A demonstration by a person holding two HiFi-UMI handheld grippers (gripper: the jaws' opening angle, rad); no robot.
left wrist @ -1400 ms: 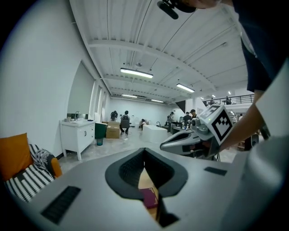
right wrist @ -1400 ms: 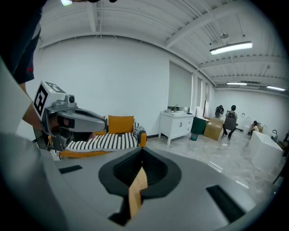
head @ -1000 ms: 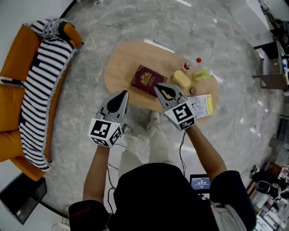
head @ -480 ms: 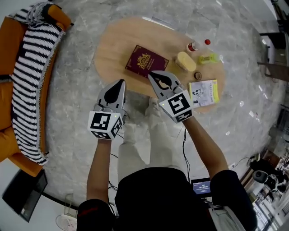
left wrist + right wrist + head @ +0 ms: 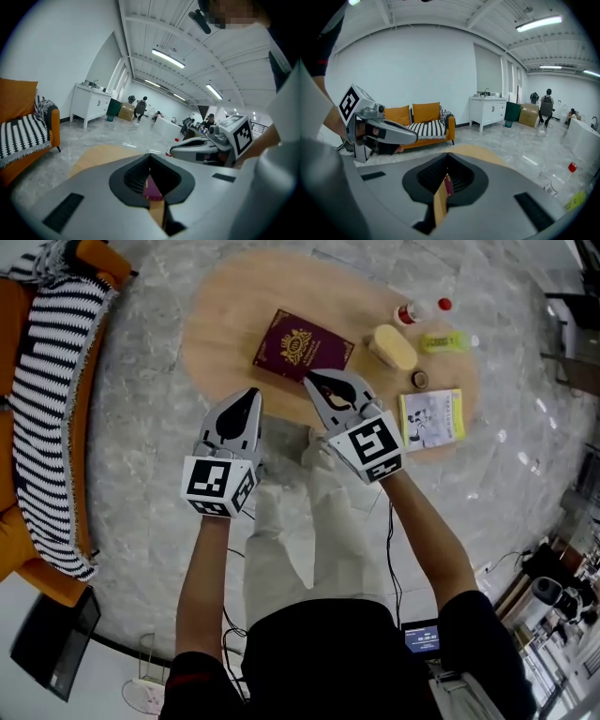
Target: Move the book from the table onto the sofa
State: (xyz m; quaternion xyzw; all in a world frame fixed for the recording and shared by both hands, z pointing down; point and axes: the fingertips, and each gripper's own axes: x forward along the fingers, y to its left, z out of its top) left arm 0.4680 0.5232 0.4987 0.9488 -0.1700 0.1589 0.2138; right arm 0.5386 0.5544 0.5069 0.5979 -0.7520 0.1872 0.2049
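Note:
A maroon book (image 5: 302, 346) with a gold emblem lies flat on the oval wooden table (image 5: 225, 315). My right gripper (image 5: 309, 379) is shut and empty, its tip just short of the book's near corner. Left of it, my left gripper (image 5: 251, 393) hangs shut and empty over the table's near edge. The orange sofa (image 5: 11, 549) with a striped blanket (image 5: 47, 409) stands at the far left. In the left gripper view the shut left gripper (image 5: 150, 154) shows a sliver of the book (image 5: 152, 190) below its tips. The right gripper view looks past the shut right gripper (image 5: 447, 154) to the sofa (image 5: 423, 123).
On the table's right part lie a yellow sponge-like block (image 5: 394, 346), a red-capped bottle (image 5: 409, 312), a yellow-green bottle (image 5: 445, 341), a small round lid (image 5: 418, 379) and a yellow booklet (image 5: 433, 418). Grey marble floor (image 5: 141, 484) separates table and sofa. People stand far back in the room.
Both grippers have come down towards the table's near edge, still shut. The right tip now sits close to the book's near corner.

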